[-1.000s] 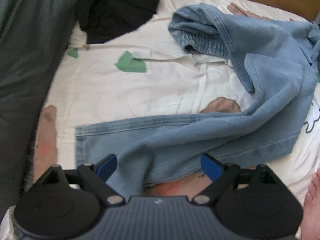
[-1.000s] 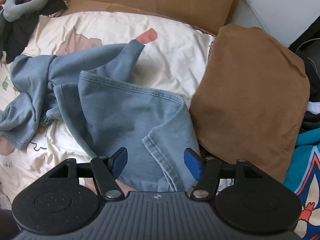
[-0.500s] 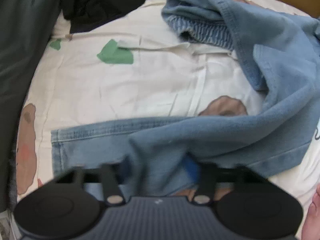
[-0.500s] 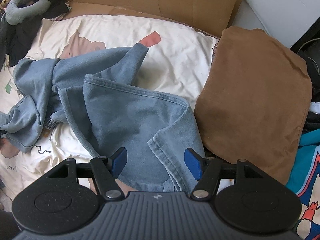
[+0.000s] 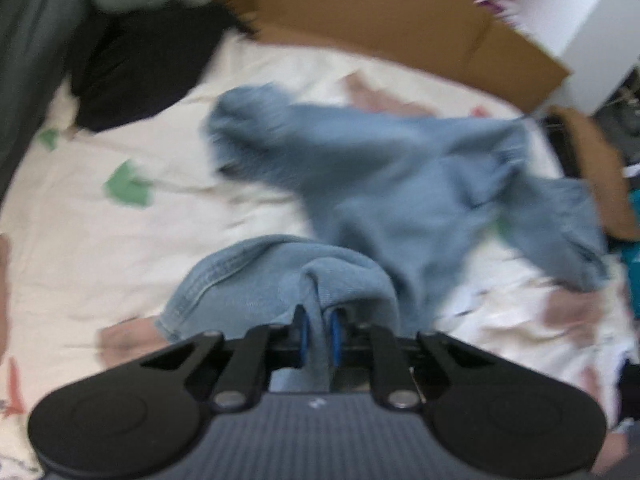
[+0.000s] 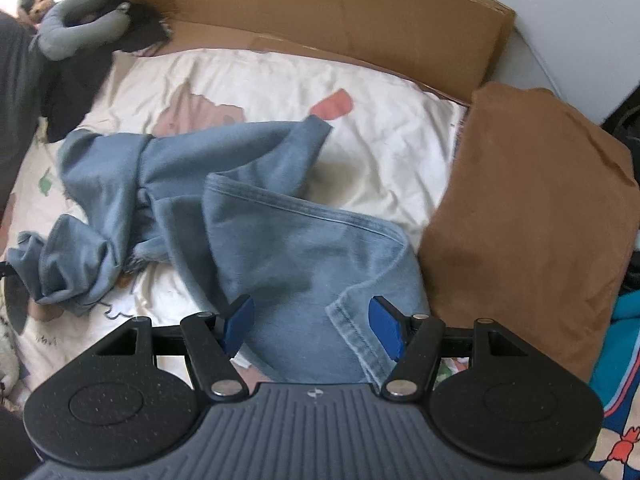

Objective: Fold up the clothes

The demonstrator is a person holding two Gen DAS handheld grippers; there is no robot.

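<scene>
Cream bedsheet (image 6: 248,76), crumpled jeans (image 6: 280,240), brown cushion (image 6: 532,216) alongside, cardboard (image 6: 320,4) behind

I see a flat brown cardboard sheet (image 6: 320,12) propped behind the cream printed bedsheet (image 6: 280,88), with a grey neck pillow (image 6: 76,32) far left.

the light blue jeans (image 6: 256,232) lie crumpled and twisted across the cream printed bedsheet (image 6: 248,80), one leg stretched toward the brown cushion (image 6: 532,216), a hemmed fold bunched up at the near end (image 5: 256,280).
</scene>
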